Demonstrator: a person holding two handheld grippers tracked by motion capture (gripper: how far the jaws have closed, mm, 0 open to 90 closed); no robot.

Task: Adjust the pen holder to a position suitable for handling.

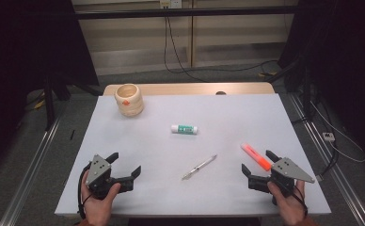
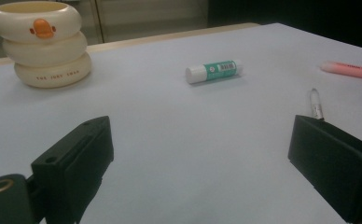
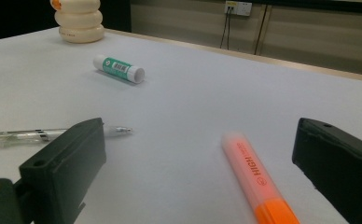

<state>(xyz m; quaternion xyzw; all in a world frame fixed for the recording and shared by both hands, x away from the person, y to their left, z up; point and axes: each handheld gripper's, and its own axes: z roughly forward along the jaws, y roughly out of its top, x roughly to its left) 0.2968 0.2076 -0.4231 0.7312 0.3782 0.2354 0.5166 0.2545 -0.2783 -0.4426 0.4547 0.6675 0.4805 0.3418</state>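
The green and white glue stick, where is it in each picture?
High view: the green and white plastic glue stick lies mid-table.
Left gripper view: upper middle.
Right gripper view: upper left.
Shared landmark: the cream ringed duck-face cup, farther back on the table.

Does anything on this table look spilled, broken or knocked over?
Nothing stands out. The cream cup stands upright, and the glue stick, pen and orange highlighter lie flat and apart on the white table.

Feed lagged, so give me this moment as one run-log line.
left gripper: open, empty | right gripper: open, highlighter between jaws, not gripped | pen, glue stick, cream holder: untouched on table
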